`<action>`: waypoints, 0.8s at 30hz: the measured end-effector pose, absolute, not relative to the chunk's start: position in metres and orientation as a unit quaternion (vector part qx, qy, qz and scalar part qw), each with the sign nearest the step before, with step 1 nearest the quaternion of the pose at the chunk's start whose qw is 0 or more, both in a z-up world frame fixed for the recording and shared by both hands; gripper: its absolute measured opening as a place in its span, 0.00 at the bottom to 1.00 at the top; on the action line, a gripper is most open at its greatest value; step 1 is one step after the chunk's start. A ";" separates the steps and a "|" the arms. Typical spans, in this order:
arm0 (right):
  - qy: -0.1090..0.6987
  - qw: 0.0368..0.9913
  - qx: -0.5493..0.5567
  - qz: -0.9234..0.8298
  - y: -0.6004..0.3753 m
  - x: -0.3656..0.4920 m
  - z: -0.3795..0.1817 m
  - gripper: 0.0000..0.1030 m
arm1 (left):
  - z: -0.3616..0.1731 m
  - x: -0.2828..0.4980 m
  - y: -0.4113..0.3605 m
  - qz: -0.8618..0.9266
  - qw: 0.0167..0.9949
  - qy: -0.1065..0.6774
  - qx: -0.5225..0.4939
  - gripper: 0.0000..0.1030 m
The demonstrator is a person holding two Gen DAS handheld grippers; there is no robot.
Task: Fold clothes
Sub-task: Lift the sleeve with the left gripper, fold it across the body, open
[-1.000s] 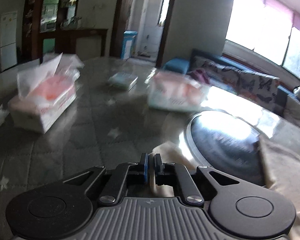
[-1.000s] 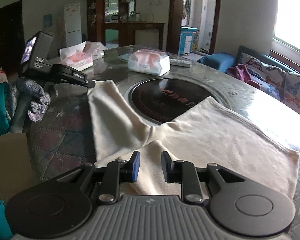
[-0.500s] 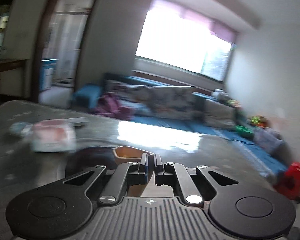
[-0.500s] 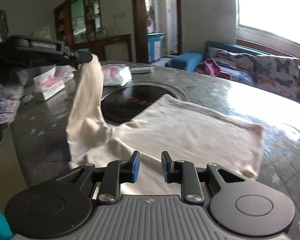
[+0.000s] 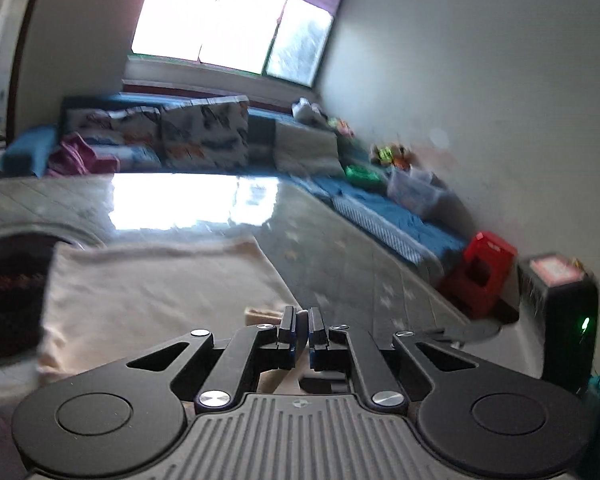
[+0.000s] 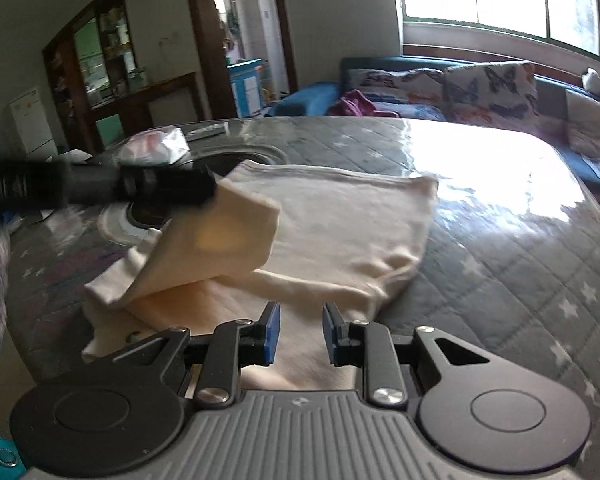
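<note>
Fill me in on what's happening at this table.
A person with a handheld gripper in each hand is folding a cream garment on the quilted table. The left gripper is shut on one corner, lifted over the rest of the cloth. The right gripper hovers open over the near edge, holding nothing.
</note>
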State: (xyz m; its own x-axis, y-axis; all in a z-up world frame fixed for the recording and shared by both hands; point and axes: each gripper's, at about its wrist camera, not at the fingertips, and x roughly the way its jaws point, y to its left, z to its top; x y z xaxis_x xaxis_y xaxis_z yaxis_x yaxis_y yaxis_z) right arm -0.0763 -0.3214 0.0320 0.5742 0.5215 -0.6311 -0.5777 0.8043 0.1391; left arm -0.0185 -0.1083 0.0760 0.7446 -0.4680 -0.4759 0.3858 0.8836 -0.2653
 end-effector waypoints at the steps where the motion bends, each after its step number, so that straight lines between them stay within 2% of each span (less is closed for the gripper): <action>1: 0.343 0.887 -0.040 0.307 -0.324 -0.076 0.031 0.22 | 0.071 -0.019 -0.110 -0.233 0.928 0.281 -0.072 0.06; 5: 0.345 0.891 -0.036 0.291 -0.331 -0.073 0.031 0.22 | 0.054 -0.018 -0.114 -0.246 0.915 0.311 -0.070 0.09; 10: 0.344 0.897 -0.033 0.275 -0.339 -0.069 0.033 0.22 | 0.047 -0.024 -0.107 -0.258 0.909 0.322 -0.061 0.25; 18: 0.341 0.898 -0.005 0.279 -0.343 -0.062 0.041 0.22 | 0.040 -0.027 -0.047 -0.190 0.925 0.323 -0.054 0.25; 24: 0.364 0.881 -0.008 0.303 -0.321 -0.057 0.026 0.22 | 0.033 -0.021 0.000 -0.117 0.935 0.329 -0.055 0.25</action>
